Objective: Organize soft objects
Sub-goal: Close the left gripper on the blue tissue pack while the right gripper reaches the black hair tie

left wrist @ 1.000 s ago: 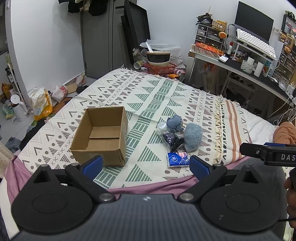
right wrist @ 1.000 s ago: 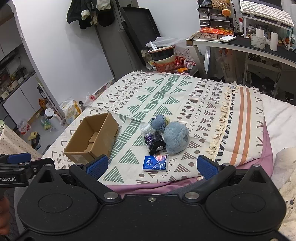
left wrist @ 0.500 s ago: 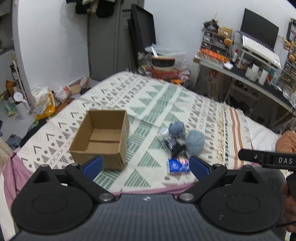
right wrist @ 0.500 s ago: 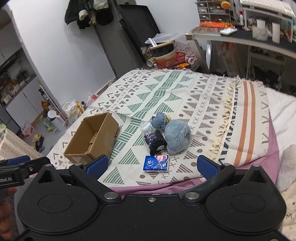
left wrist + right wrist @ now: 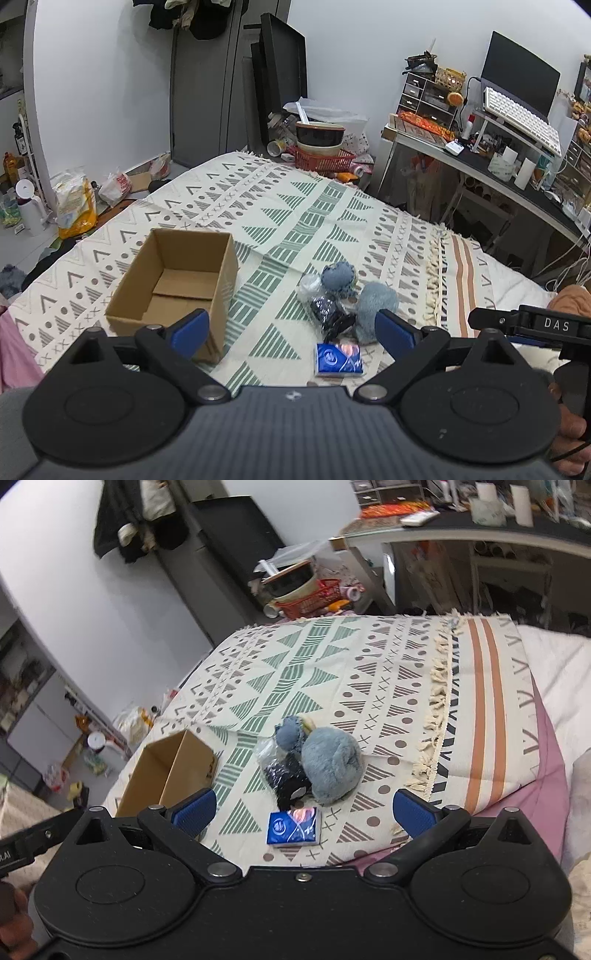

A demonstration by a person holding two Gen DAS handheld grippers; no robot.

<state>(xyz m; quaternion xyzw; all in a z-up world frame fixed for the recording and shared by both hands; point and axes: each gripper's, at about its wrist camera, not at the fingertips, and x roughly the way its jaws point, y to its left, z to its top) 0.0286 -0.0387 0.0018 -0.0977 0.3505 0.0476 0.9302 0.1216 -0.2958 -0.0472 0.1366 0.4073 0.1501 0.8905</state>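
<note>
An open cardboard box (image 5: 177, 284) (image 5: 166, 771) stands empty on the patterned bedspread (image 5: 295, 206). To its right lies a cluster of soft things: a fluffy grey-blue plush (image 5: 376, 306) (image 5: 330, 768), a smaller blue knitted ball (image 5: 338, 275) (image 5: 290, 733), a dark item in a clear bag (image 5: 325, 310) (image 5: 286, 781), and a blue tissue pack (image 5: 338, 360) (image 5: 294, 830) nearest me. My left gripper (image 5: 291, 330) is open, hovering short of the box and pack. My right gripper (image 5: 303, 810) is open above the tissue pack, empty.
The bed's near edge shows pink sheet (image 5: 532, 794). A red basket with bowls (image 5: 323, 155) sits past the far end. A cluttered desk (image 5: 498, 166) runs along the right. Bags (image 5: 74, 203) lie on the floor at left. The other gripper's bar (image 5: 532, 325) is at right.
Both grippers have moved forward and lower toward the bed; the right one now looks down more steeply at the soft cluster. Nothing on the bed has shifted.
</note>
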